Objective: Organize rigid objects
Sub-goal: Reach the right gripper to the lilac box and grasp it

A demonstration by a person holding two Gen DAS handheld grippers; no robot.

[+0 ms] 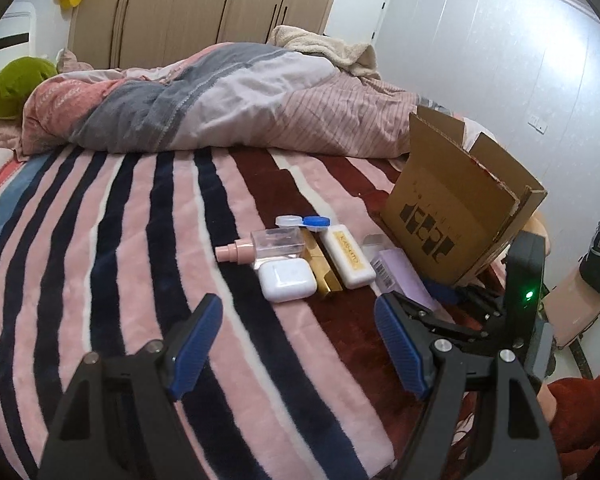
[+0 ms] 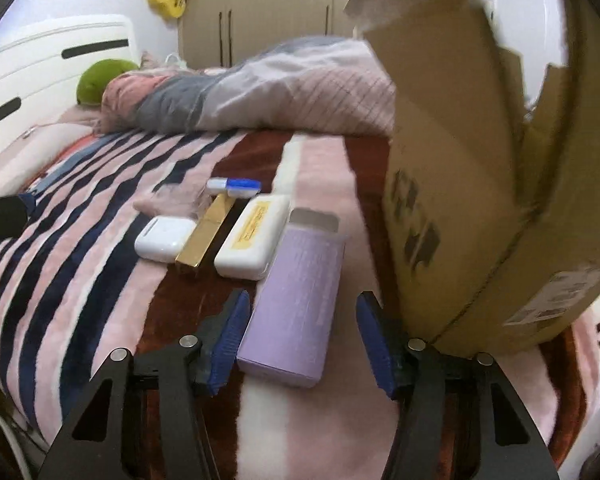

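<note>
A purple box point(image 2: 296, 304) lies flat on the striped blanket between the fingers of my right gripper point(image 2: 304, 300). The right pad stands clear of it, so the gripper is open. Left of the box lie a white box with a yellow label point(image 2: 254, 236), a gold bar point(image 2: 206, 236) and a white earbud case point(image 2: 164, 236) in a row. A clear spray bottle with a pink cap point(image 1: 268, 246) and a blue-and-white lens case point(image 1: 304, 222) lie behind them. My left gripper point(image 1: 298, 308) hovers open and empty just before the earbud case point(image 1: 286, 280).
An open cardboard box point(image 1: 456, 200) stands tilted at the right, close against my right gripper's right finger point(image 2: 374, 344). A rumpled quilt point(image 1: 220, 92) and a green pillow point(image 1: 16, 88) lie at the far side of the bed. A person's red sleeve point(image 1: 580, 412) shows at the lower right.
</note>
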